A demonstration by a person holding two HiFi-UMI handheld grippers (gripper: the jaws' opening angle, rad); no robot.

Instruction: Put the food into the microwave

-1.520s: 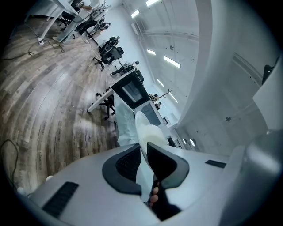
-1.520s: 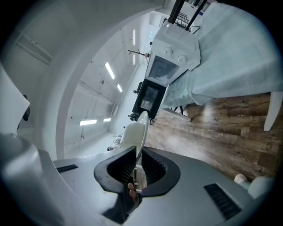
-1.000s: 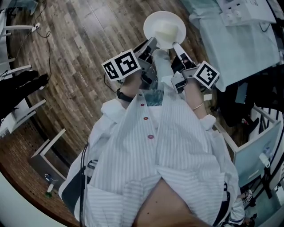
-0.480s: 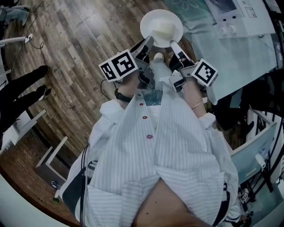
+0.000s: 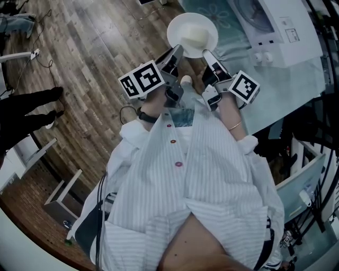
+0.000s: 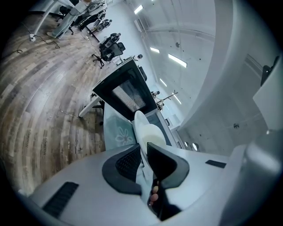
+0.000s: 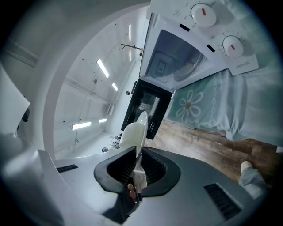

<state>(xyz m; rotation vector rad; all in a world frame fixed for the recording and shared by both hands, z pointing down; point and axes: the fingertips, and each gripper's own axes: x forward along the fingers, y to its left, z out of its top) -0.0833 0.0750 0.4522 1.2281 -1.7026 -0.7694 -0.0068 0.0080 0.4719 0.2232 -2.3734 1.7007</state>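
Left hand-held gripper point(image 5: 177, 53) pinches the near-left rim of a white plate point(image 5: 192, 34). In the left gripper view its pads press on the plate's thin edge point(image 6: 142, 128), seen side-on. Just ahead of both hand-held grippers the plate hangs level between them, open face up. Being round, it has no long axis. A pale mound of food point(image 5: 196, 36) lies in it, a little toward the right hand-held gripper's side. Right hand-held gripper point(image 5: 207, 55) clamps the near-right rim in the same way. Ahead of it and to its right, the white microwave point(image 5: 275, 32) stands on a counter point(image 5: 275, 90) draped in a teal flowered cloth point(image 5: 214, 11), with its dark door point(image 7: 146, 108) standing open.
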